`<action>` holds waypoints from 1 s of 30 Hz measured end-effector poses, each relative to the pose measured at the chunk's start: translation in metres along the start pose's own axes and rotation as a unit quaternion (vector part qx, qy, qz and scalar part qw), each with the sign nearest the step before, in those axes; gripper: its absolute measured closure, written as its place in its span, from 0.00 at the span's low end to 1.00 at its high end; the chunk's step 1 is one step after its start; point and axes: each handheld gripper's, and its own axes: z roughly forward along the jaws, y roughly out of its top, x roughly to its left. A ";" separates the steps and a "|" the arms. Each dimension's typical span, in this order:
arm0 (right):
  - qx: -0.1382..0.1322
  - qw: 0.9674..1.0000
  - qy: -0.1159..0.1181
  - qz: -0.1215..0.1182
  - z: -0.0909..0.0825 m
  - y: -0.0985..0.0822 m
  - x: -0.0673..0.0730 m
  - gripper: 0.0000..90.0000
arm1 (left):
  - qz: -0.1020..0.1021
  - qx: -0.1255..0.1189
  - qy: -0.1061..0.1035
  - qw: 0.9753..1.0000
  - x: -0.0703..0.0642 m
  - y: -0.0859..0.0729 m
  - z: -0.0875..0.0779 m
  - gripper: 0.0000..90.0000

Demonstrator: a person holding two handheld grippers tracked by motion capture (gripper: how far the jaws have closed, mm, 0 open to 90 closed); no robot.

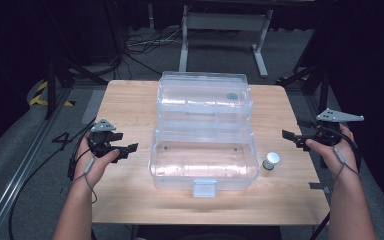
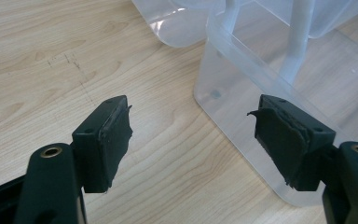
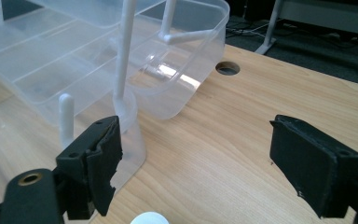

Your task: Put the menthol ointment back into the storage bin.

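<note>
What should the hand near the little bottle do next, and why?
Probably the right gripper should dip toward the small bottle. Its jaws are open and hold nothing, the bottle stands just outside the open clear box, and the left gripper waits open on the far side.

A lab or test room is suggested. A plain wooden table (image 1: 130, 100) is set on grey carpet (image 1: 25, 150), ringed by dark curtains (image 1: 10, 45). Loose cables (image 1: 145, 45) are strewn behind it, beside a white metal stand (image 1: 225, 30), black tripod legs (image 1: 55, 75) and yellow-black hazard tape (image 1: 39, 94).
</note>
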 end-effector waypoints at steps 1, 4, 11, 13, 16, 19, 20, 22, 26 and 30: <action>0.006 1.000 -0.001 -0.006 0.001 0.000 0.001 0.19 | 0.002 0.000 0.000 1.000 0.000 0.000 0.000 0.30; 0.032 0.999 -0.011 -0.029 0.002 0.000 0.004 0.23 | 0.000 0.001 0.002 1.000 0.000 0.000 0.000 0.30; 0.055 0.997 0.028 -0.045 0.005 0.000 0.006 0.41 | -0.001 0.001 0.000 1.000 0.001 -0.001 0.001 0.30; 0.066 0.997 0.034 -0.037 0.006 -0.001 0.007 0.43 | -0.001 0.002 -0.001 1.000 0.001 -0.001 0.001 0.30; 0.070 0.996 0.040 -0.042 0.005 0.000 0.007 0.45 | -0.001 0.003 -0.002 1.000 0.001 -0.001 0.001 0.30; 0.073 0.996 0.045 -0.039 0.006 0.000 0.007 0.46 | 0.000 0.006 -0.002 1.000 0.001 -0.002 0.002 0.30; 0.077 0.995 0.049 -0.044 0.006 0.000 0.007 0.47 | 0.000 0.006 -0.002 1.000 0.001 -0.002 0.002 0.30; 0.078 0.994 0.054 -0.045 0.007 -0.001 0.007 0.48 | 0.001 0.006 -0.002 1.000 0.001 -0.002 0.002 0.30; 0.102 0.992 0.062 -0.037 0.006 -0.002 0.007 0.51 | -0.002 0.006 -0.002 1.000 0.001 -0.002 0.002 0.30; 0.118 0.989 0.070 -0.058 0.009 -0.003 0.009 0.51 | -0.004 0.009 -0.003 1.000 0.001 -0.003 0.003 0.30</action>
